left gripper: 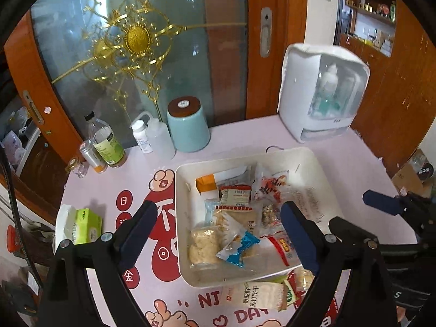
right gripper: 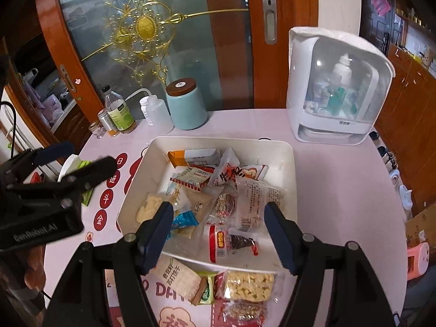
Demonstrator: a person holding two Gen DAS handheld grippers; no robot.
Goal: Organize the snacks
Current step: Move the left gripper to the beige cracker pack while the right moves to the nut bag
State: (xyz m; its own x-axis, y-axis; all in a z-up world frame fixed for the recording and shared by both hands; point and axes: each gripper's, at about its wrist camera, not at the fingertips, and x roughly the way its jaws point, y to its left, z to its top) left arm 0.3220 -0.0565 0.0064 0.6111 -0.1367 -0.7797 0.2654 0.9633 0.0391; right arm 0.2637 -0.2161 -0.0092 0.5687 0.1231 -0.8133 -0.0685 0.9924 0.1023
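- Left gripper [left gripper: 218, 234]: jaws wide, nothing between the pads; hangs over the tray [left gripper: 320, 163], likely just clear of the load.
- Right gripper [right gripper: 219, 234]: jaws part-open, empty, aimed at the tray's near edge.
- Tray sits mid-table and is piled with snacks [right gripper: 218, 190], so most sorting looks done.
- Cracker pack [right gripper: 179, 278] and puff bag [right gripper: 249, 286] lie on the table at 6 o'clock of the tray, just outside its rim: probably next in.
- Jar [right gripper: 186, 106] and bottles [right gripper: 120, 114] at 11 o'clock, well apart, not in play.
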